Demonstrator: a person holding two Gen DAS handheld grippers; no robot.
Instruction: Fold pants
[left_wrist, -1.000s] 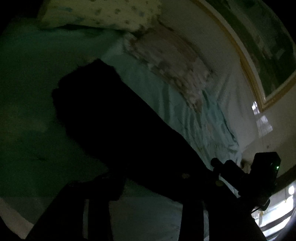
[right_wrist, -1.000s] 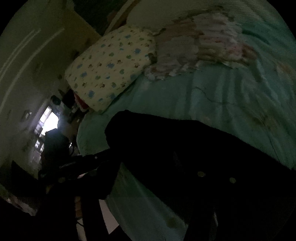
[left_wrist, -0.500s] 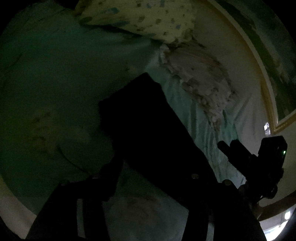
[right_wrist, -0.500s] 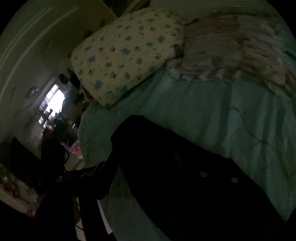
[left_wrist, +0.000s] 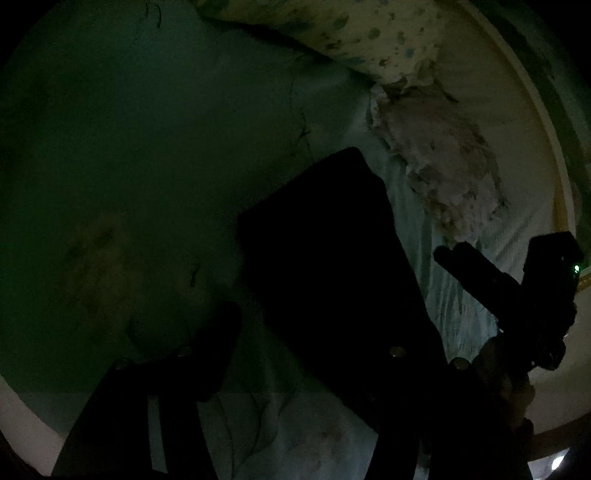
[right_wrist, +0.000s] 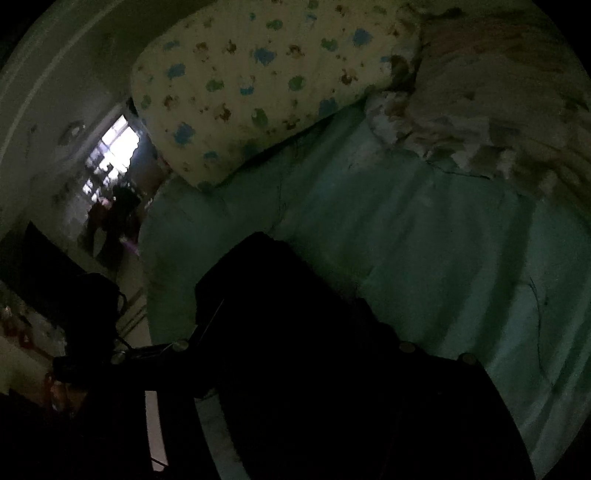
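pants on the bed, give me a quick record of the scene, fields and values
item: black pants, one long dark strip, folds too dark to tell
surface: green bedsheet
pillow: yellow dotted pillow at the head of the bed
beside pillow: pale patterned blanket
left gripper: at the near end of the pants, grip unclear
right gripper: same, grip unclear
lighting: very dim

One pants (left_wrist: 332, 266), perhaps two pillows (right_wrist: 258, 81).
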